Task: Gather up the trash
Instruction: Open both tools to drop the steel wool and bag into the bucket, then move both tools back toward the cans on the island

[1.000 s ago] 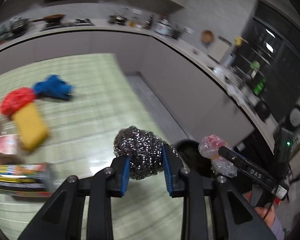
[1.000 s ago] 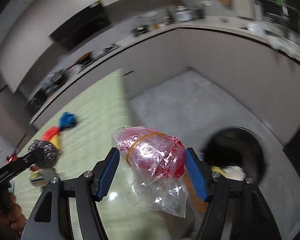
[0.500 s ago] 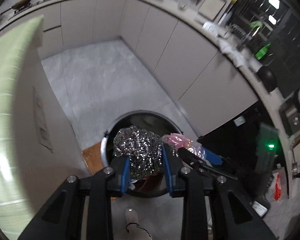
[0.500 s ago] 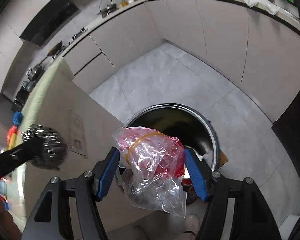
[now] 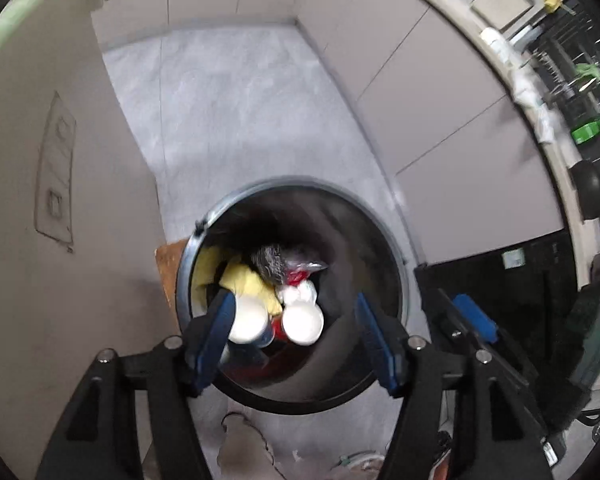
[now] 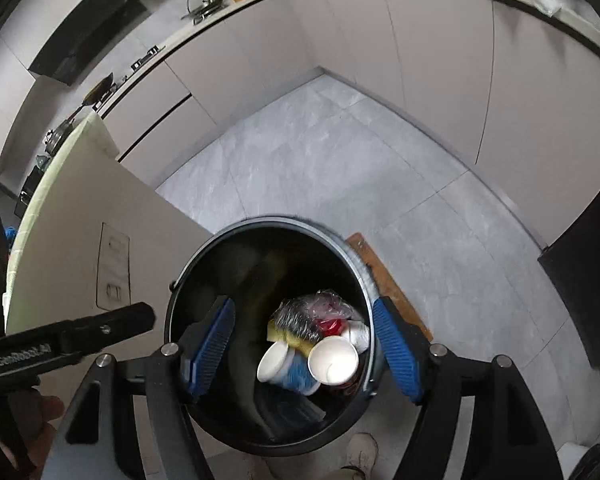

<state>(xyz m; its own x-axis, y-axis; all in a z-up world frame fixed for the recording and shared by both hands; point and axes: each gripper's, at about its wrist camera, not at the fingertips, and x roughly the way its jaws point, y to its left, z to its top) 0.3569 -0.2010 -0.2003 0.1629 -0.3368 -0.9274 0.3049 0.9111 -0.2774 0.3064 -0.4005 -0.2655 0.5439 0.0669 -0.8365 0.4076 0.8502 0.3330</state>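
A round black trash bin (image 5: 204,232) (image 6: 356,264) stands on the floor right below both grippers. Inside lie the steel wool scrubber (image 5: 271,266) (image 6: 296,322), the clear bag with red contents (image 5: 300,272) (image 6: 332,306), white paper cups (image 5: 302,322) (image 6: 333,365) and a yellow sponge (image 5: 248,282). My left gripper (image 5: 296,340) is open and empty over the bin mouth. My right gripper (image 6: 306,346) is open and empty over the bin too. The right gripper's finger shows in the left wrist view (image 5: 474,318), and the left gripper's finger shows in the right wrist view (image 6: 100,330).
The beige counter side panel (image 5: 28,200) (image 6: 100,216) rises just left of the bin. A wooden board (image 6: 388,284) lies on the grey tiled floor (image 6: 320,160) beside the bin. Cabinets (image 6: 420,48) line the far walls. My shoe (image 6: 362,454) is below the bin.
Both grippers opened over the bin. The steel wool dropped from the left one and the plastic bag from the right one; both now lie in the bin.
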